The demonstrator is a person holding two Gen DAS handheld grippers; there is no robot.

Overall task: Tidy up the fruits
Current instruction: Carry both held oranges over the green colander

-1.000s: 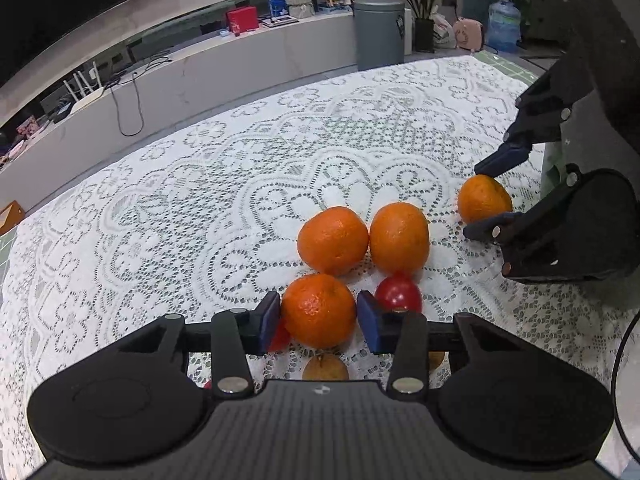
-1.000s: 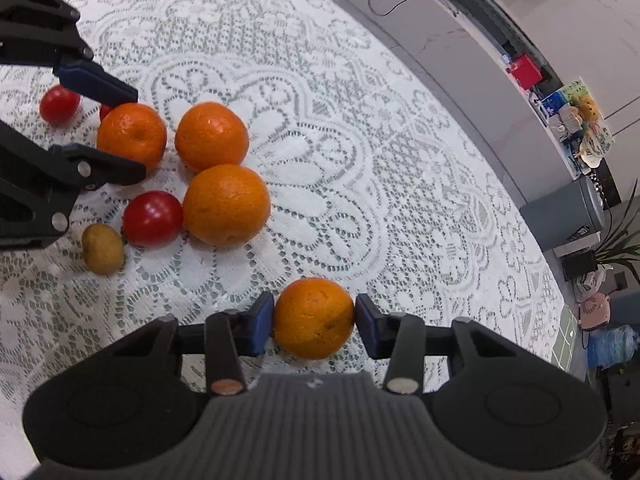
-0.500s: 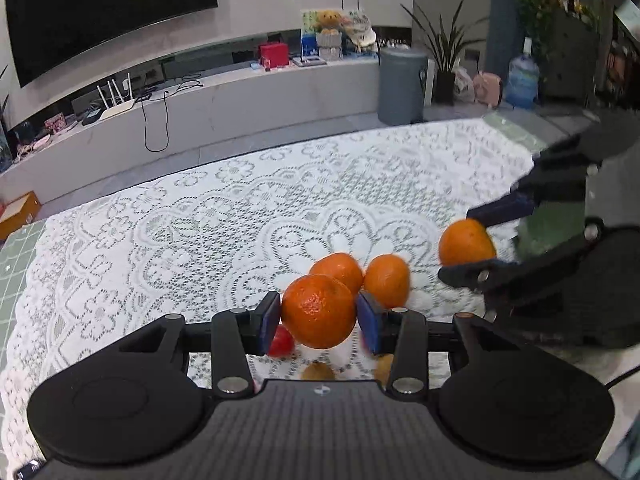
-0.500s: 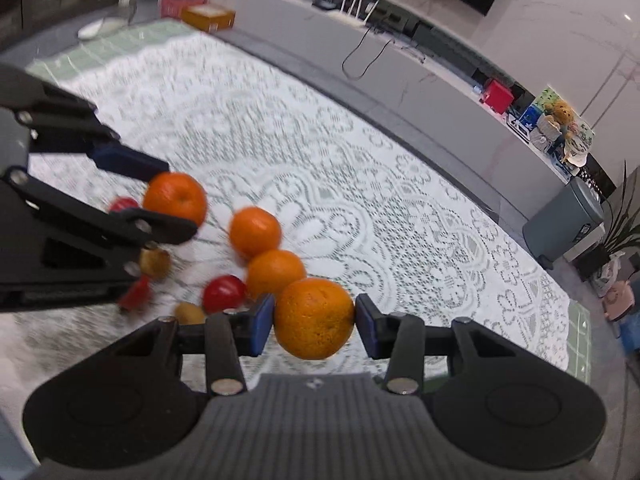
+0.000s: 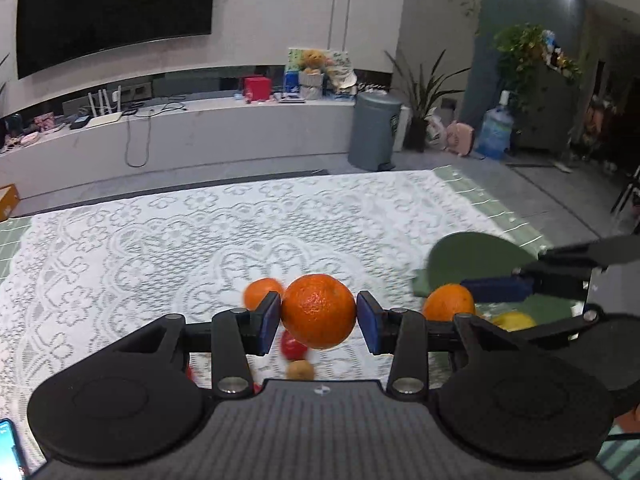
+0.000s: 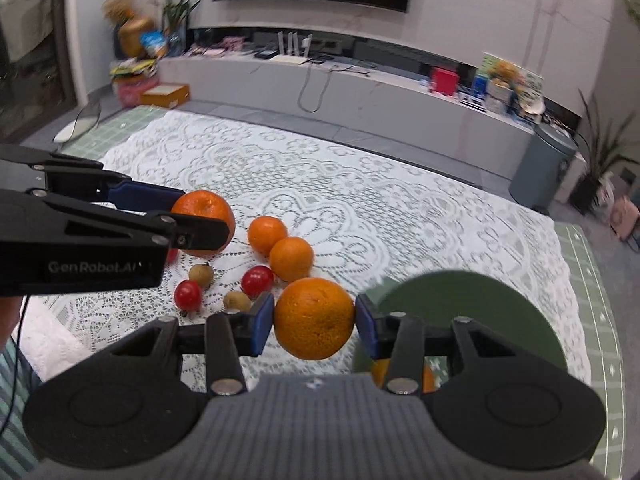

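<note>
1. both tools have gone up since a second ago, each with its orange, so the fruit left on the counter looks smaller and further down.
2. white letters on the side of the left tool [image 6: 188, 220] read "genrobot.ai", with the last part blurry.
3. a dark green plate [image 6: 480, 304] sits on the right side of the counter. one orange fruit [image 6: 380, 372] peeks out by it under the right tool, and the left view shows a yellow fruit [image 5: 516, 320] there too. i cannot tell if they lie on the plate.
4. the left tool [image 5: 318, 316] is clamped on a round, bumpy orange [image 5: 319, 310], with a blue pad pressed on each side. it is up in the air over the fruit pile.
5. the right tool [image 6: 315, 322] is clamped on another orange [image 6: 314, 318] the same way, up in the air just left of the green plate.
6. a white lace cloth [image 6: 360, 200] with flower shapes covers the counter [image 6: 580, 264], and a green checked mat shows at its edges.
7. on the cloth lie two more oranges [image 6: 280, 246] touching each other, two shiny red round fruits [image 6: 258, 280] and small brown ones [image 6: 201, 274].
8. a phone [image 5: 10, 452] with a lit screen shows at the bottom left of the left view.
</note>
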